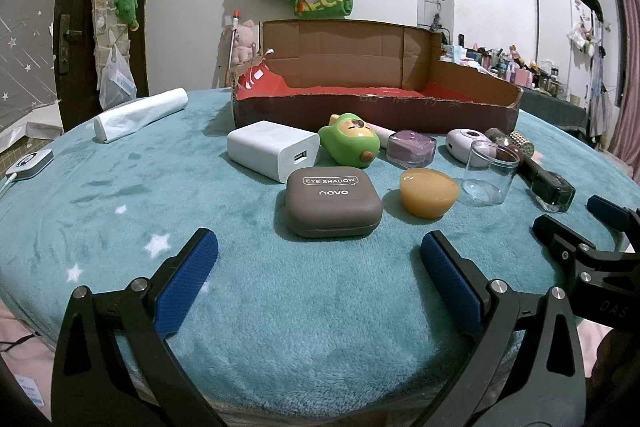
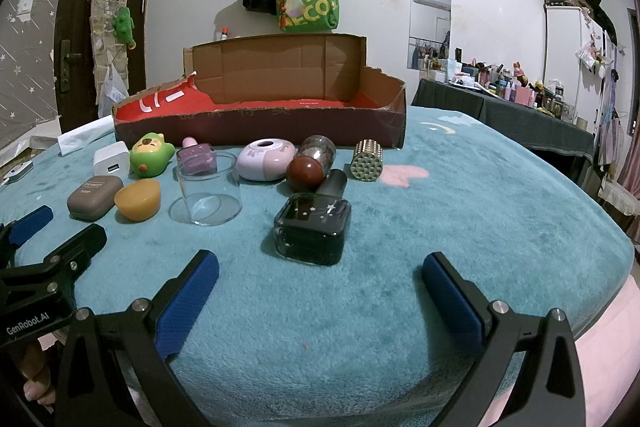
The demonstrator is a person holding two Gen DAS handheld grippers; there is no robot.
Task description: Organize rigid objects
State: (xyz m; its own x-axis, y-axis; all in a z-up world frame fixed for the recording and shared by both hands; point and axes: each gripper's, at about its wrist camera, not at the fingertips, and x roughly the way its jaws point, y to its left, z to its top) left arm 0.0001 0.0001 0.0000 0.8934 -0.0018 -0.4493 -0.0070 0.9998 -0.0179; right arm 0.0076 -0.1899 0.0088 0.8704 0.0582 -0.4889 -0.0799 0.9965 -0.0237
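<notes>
A row of small rigid items lies on the teal blanket in front of an open cardboard box with a red floor. A grey eye-shadow case sits just ahead of my left gripper, which is open and holds nothing. Around it are a white charger, a green toy, an amber dome and a clear cup. My right gripper is open too, right behind a dark square bottle. A studded cylinder lies further back.
A white folded pack lies at the blanket's back left, a small white device at its left edge. A cluttered dark table stands at the right. The blanket's right half holds open room.
</notes>
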